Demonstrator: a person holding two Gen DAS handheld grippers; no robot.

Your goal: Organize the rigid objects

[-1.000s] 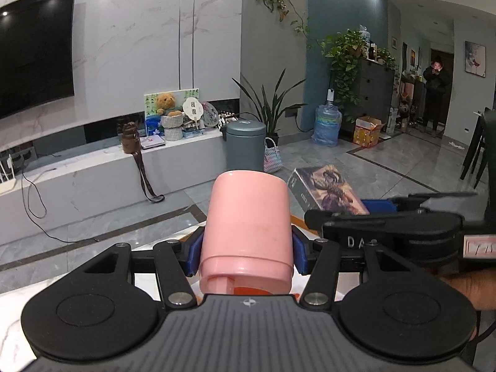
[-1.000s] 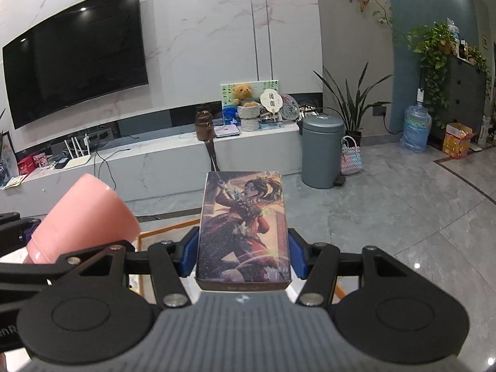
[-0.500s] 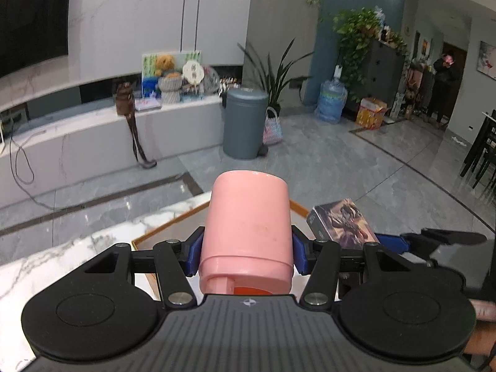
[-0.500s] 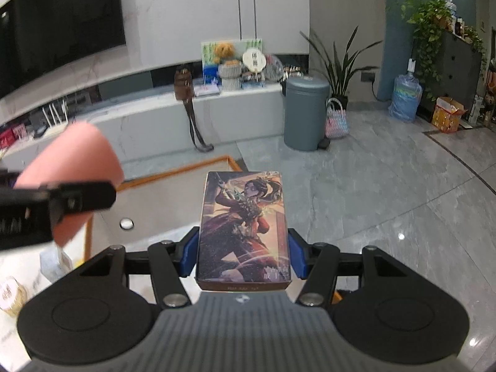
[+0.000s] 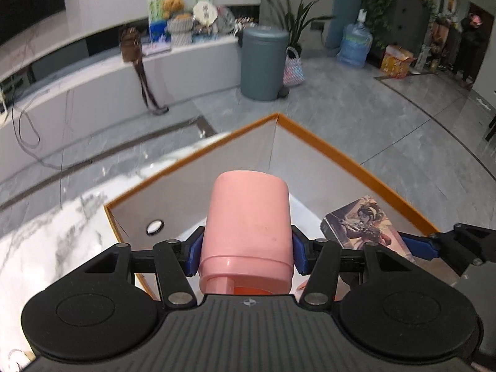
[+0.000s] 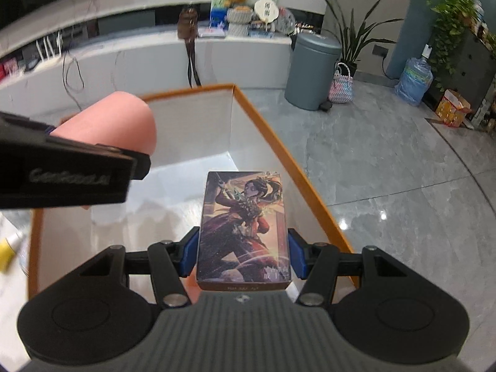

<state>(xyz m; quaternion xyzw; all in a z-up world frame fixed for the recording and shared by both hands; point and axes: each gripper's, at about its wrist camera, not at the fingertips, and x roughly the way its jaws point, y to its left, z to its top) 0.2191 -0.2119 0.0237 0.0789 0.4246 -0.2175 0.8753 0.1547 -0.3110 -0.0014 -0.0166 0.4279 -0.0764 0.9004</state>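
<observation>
My left gripper (image 5: 246, 255) is shut on a pink plastic cup (image 5: 248, 226) held bottom-forward, over the orange-rimmed box (image 5: 313, 141). My right gripper (image 6: 243, 254) is shut on a flat card box with a painted figure (image 6: 245, 223), which hangs above the same orange-rimmed box (image 6: 263, 124). In the left wrist view the card box (image 5: 362, 223) and the right gripper's blue pad show at the right. In the right wrist view the pink cup (image 6: 114, 124) and the left gripper's black finger fill the left side. Both grippers point steeply down into the box.
The box has pale inner walls and sits on a white marble table (image 5: 46, 232). A small round object (image 5: 155, 227) lies on the box floor. Something yellow (image 6: 6, 252) lies on the table left of the box. A grey bin (image 5: 263, 62) stands on the floor beyond.
Both grippers have dropped and tipped downward, each still holding its object. The orange-rimmed box has come into full view beneath them.
</observation>
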